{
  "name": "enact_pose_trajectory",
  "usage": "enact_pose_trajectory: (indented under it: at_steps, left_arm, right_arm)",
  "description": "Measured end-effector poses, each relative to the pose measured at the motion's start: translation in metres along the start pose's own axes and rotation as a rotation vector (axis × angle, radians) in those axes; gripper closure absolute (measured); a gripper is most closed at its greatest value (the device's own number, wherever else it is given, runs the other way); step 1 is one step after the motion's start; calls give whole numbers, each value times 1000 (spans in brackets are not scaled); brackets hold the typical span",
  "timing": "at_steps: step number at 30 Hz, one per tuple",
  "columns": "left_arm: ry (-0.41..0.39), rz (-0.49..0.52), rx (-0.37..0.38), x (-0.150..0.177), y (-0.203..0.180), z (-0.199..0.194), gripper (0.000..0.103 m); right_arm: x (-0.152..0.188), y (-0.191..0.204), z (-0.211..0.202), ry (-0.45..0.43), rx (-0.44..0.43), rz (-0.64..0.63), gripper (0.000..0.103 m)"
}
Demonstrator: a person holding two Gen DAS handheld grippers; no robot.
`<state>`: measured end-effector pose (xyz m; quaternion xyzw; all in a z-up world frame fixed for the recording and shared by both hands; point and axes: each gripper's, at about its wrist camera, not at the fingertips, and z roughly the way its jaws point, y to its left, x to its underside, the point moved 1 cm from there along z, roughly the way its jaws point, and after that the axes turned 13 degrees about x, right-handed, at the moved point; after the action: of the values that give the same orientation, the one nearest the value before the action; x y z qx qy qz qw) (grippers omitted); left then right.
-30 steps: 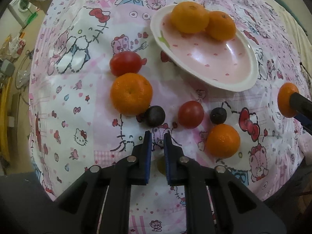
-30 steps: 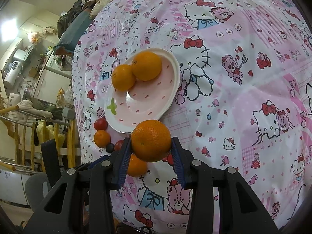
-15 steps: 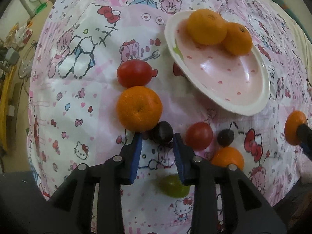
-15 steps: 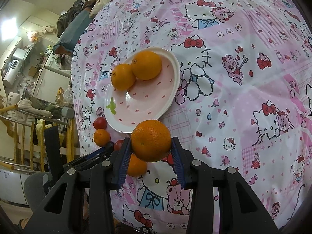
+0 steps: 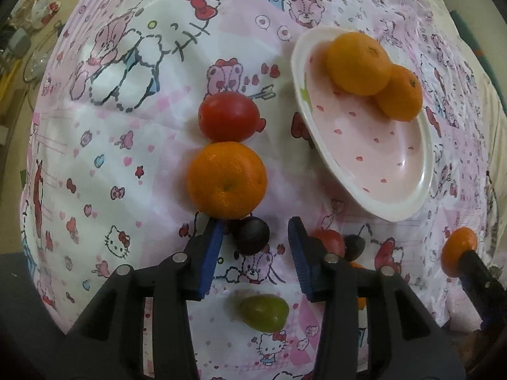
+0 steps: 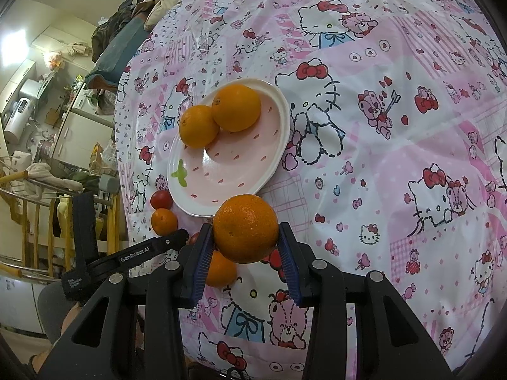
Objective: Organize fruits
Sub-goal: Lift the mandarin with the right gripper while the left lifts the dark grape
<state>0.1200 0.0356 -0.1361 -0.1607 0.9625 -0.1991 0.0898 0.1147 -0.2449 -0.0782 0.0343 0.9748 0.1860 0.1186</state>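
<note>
My left hand-held gripper (image 5: 256, 247) is spread wide over the patterned surface (image 5: 126, 145), its jaws holding nothing; a dark plum (image 5: 252, 235) lies between its fingertips, closer to the left one and not gripped. Just ahead of that left fingertip sits an orange (image 5: 226, 180), touching a red tomato (image 5: 226, 116) beyond it. Behind the right fingertip I can see part of another tomato (image 5: 329, 242) and a second dark plum (image 5: 355, 246). A green grape (image 5: 264, 313) lies below the gap, nearer to me. Ahead and to the right, a pink plate (image 5: 380, 158) carries two oranges (image 5: 359, 63) that touch each other. My right hand-held gripper (image 6: 245, 237) is closed on an orange of its own (image 6: 245, 228), held above the surface just on my side of the plate's near rim (image 6: 202, 212), with another orange (image 6: 221, 269) underneath it.
</note>
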Motion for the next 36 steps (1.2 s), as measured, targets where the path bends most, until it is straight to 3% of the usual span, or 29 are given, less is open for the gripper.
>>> enact_pose_trajectory:
  at_steps: [1,2,7,13,18,22,27,36]
  left_arm:
    - [-1,8,-27,3,-3,1,81]
    - [2,13,-32,7,-5,2,84]
    - [18,12,0,15,-8,-2,85]
    - [-11,125,9,33,-29,-36,84]
    - [-89,242,40,13,-55,-65,84]
    - [-108,302,18,-7,-69,-70,84]
    - [-89,372,6,-30,-84,-54,84]
    - [-19,446,-36,-39,-93,-6,84]
  right_arm:
    - [0,0,0,-1,1,0,60]
    - [0,0,0,0,2,1,60]
    - [-2,-1,-1,-5,-1,3,60]
    - [-5,-4,-8,-24,-14,14,60]
    - [-17,-5,-16,-44,-23,19,60]
    - [-31,0,-19,-57,-15,-2,60]
    - [-52,6,-14,-65,-10,-24,60]
    - [-80,20,28,-21,34,-97,60]
